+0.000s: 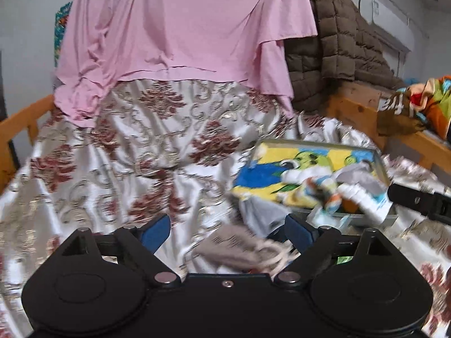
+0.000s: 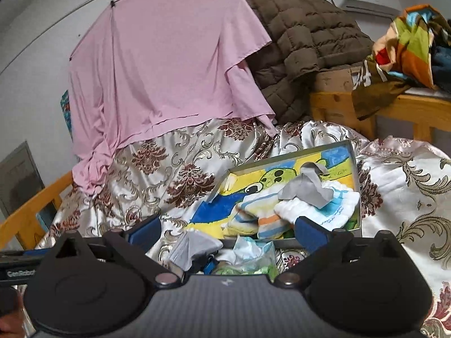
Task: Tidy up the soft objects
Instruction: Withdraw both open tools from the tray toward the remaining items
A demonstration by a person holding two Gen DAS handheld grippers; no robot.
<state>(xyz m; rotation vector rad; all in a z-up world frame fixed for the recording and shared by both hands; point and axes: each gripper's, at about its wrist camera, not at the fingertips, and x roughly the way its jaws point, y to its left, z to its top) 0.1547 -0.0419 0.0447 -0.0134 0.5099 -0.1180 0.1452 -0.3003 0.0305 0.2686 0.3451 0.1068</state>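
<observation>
The grey tray (image 2: 355,169) on the patterned satin bedspread (image 2: 180,174) already holds a cartoon towel (image 2: 214,211), striped socks (image 2: 262,222) and a grey cloth (image 2: 307,186). Still loose in front — a grey-beige sock (image 1: 236,246) between the spread-apart left gripper (image 1: 225,229), and a crumpled pale cloth (image 2: 248,250) below the equally released right gripper (image 2: 228,232). Roughly halfway, I judge.

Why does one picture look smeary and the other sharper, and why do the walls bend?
Left wrist view: motion blur smears the socks in the tray and the grey cloth near the left tool. Right wrist view: sharper, the grey sock shows crisp folds beyond the right tool. Both views: fisheye lenses curve the edges; soft, even light without glare.
</observation>
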